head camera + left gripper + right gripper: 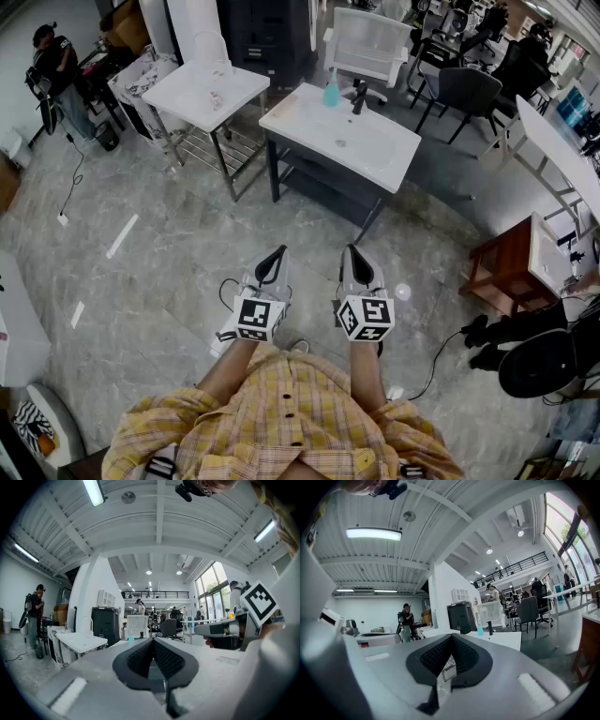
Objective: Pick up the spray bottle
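Note:
The spray bottle [331, 92] is small and blue. It stands at the back of a white sink counter [375, 155], beside a black faucet [359, 97], well ahead of both grippers. It appears tiny in the left gripper view [131, 638] and in the right gripper view [480, 630]. My left gripper [273, 255] and right gripper [353, 253] are held side by side close to the body, above the floor, pointing level toward the counter. Each has its jaws closed with nothing between them [153, 640] [451, 637].
A white table [208, 92] stands left of the counter, with a dark cabinet [267, 33] behind. A grey chair [466, 94] and a wooden stand [506, 267] are to the right. A person [56, 66] stands far left. A cable [436, 361] lies on the marble floor.

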The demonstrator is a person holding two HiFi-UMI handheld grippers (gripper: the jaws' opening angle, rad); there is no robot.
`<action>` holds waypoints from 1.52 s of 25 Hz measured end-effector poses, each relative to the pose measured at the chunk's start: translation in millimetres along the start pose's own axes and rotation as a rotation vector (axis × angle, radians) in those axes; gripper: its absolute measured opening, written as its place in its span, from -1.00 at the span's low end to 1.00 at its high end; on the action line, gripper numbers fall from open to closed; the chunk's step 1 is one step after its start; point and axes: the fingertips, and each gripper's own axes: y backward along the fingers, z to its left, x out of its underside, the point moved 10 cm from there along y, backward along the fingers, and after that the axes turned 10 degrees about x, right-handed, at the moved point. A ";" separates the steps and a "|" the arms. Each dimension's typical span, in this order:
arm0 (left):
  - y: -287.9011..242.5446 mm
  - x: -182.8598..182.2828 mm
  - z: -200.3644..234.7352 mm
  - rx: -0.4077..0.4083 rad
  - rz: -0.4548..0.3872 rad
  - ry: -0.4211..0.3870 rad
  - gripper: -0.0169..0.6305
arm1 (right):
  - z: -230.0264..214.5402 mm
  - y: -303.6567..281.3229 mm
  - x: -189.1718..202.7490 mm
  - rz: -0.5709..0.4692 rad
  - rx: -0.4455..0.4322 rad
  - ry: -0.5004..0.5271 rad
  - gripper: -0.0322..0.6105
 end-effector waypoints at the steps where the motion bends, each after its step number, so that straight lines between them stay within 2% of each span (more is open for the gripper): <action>1: -0.6 1.2 -1.2 -0.001 0.001 0.000 -0.99 | -1.1 0.7 1.0 0.001 -0.002 0.002 -0.94; 17: -9.0 4.3 -17.6 -0.009 0.024 0.011 -0.99 | -13.0 7.0 4.0 0.006 -0.017 -0.005 -0.94; 23: -24.7 12.2 -19.6 0.024 0.037 0.012 -0.99 | -20.7 1.3 6.9 0.006 -0.003 -0.017 -0.94; 32: -57.9 16.5 10.4 0.023 0.029 0.053 -0.99 | -26.5 -37.2 4.3 0.013 0.006 -0.004 -0.94; 38: -100.2 20.2 41.0 0.029 0.042 0.060 -0.99 | -37.0 -88.0 0.0 0.018 -0.002 -0.020 -0.94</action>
